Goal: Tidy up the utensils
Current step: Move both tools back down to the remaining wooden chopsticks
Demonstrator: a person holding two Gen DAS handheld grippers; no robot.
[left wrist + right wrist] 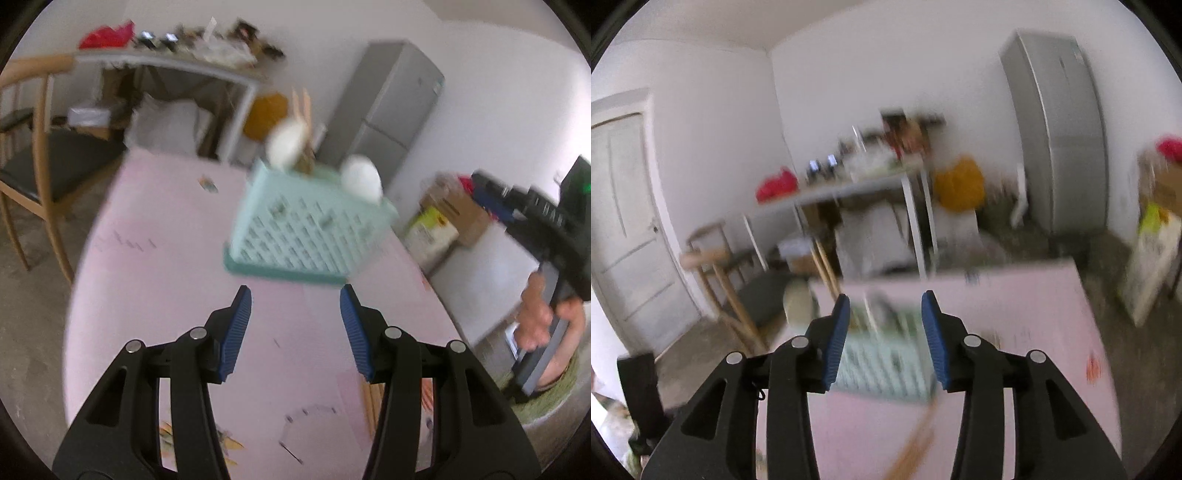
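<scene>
A pale green slotted basket point(310, 221) stands on the pink table point(155, 295). Two white spoons point(288, 142) point(364, 179) and wooden chopsticks point(301, 107) stick up out of it. My left gripper point(295, 295) hovers just short of the basket, open with nothing between its blue pads. At the right edge of the left wrist view, a hand point(543, 317) holds the other gripper's black body. In the blurred right wrist view, my right gripper point(885, 302) is open and empty above the basket point(886, 362). A blurred tan stick point(916, 443) lies on the table below it.
A wooden chair point(37, 155) stands left of the table. Behind are a cluttered grey desk point(166, 62), a yellow bag point(266, 114) and a grey fridge point(391, 110). Cardboard boxes point(454, 214) sit on the floor to the right. A white door point(628, 221) is at far left.
</scene>
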